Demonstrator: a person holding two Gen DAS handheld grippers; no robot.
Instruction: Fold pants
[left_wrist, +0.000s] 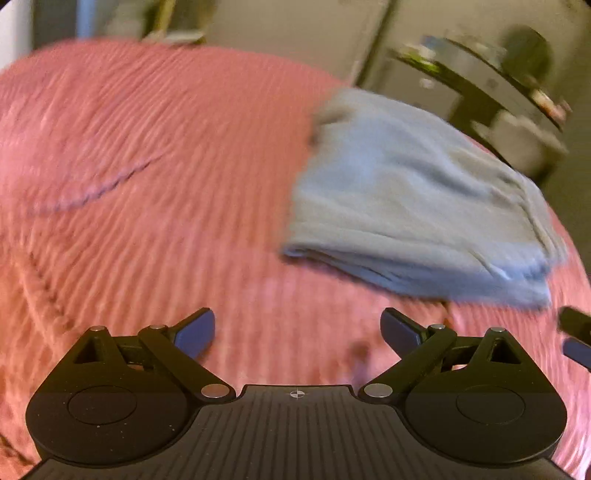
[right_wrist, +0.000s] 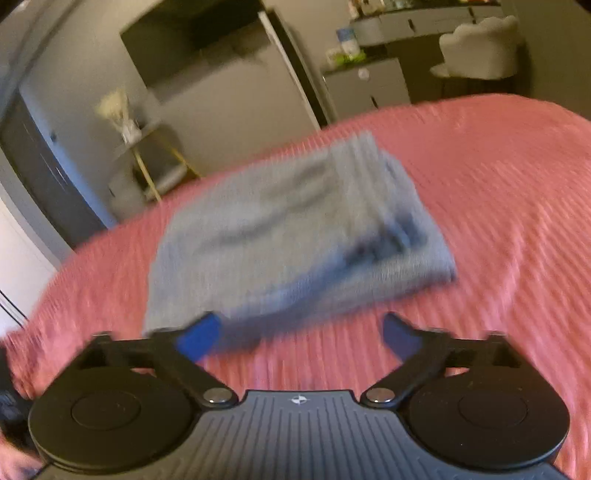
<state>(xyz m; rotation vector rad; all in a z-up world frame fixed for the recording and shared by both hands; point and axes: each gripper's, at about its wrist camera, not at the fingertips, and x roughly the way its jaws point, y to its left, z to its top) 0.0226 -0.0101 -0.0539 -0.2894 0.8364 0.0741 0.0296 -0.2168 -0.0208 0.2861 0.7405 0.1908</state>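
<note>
The grey knit pants (left_wrist: 417, 206), folded into a thick stacked rectangle, lie on the ribbed pink bedspread (left_wrist: 147, 184), ahead of both sets of jaws. The left gripper (left_wrist: 297, 332) and right gripper (right_wrist: 301, 338) stand spread wide, grasping nothing.

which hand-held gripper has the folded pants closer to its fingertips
The right hand-held gripper: the folded grey-blue fabric pants reach down to its left fingertip. From the left hand-held gripper, open pink ribbed bedspread separates them.
</note>
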